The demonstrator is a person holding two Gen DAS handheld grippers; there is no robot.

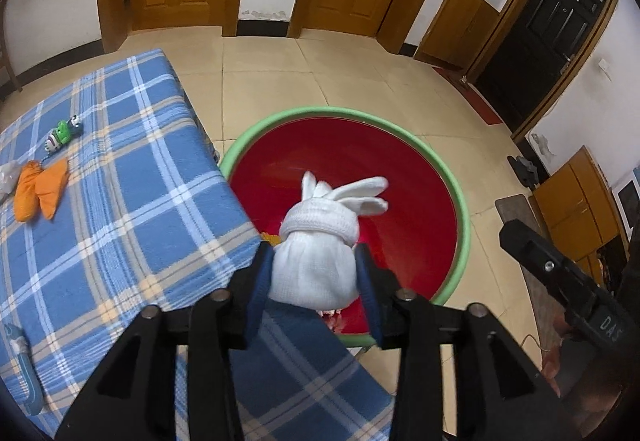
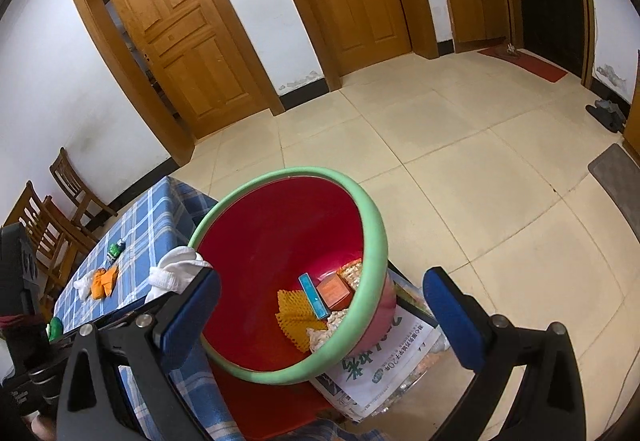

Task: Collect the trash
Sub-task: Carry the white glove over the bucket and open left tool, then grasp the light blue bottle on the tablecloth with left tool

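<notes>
My left gripper (image 1: pixel 316 261) is shut on a rolled white sock bundle (image 1: pixel 320 241) and holds it over the near edge of a red basin with a green rim (image 1: pixel 452 181). The bundle also shows in the right wrist view (image 2: pixel 176 269), at the basin's left rim (image 2: pixel 372 217). My right gripper (image 2: pixel 320 301) is open and empty, its blue pads to either side of the basin. Inside the basin lie a yellow foam net (image 2: pixel 294 313), a teal box (image 2: pixel 314 297) and an orange box (image 2: pixel 334 291).
A table with a blue plaid cloth (image 1: pixel 120 209) stands left of the basin. On it lie an orange cloth (image 1: pixel 40 189), a green toy (image 1: pixel 62 135) and a blue tool (image 1: pixel 24 373). A printed white sack (image 2: pixel 384 365) sits under the basin. Wooden chairs (image 2: pixel 52 217) stand at the wall.
</notes>
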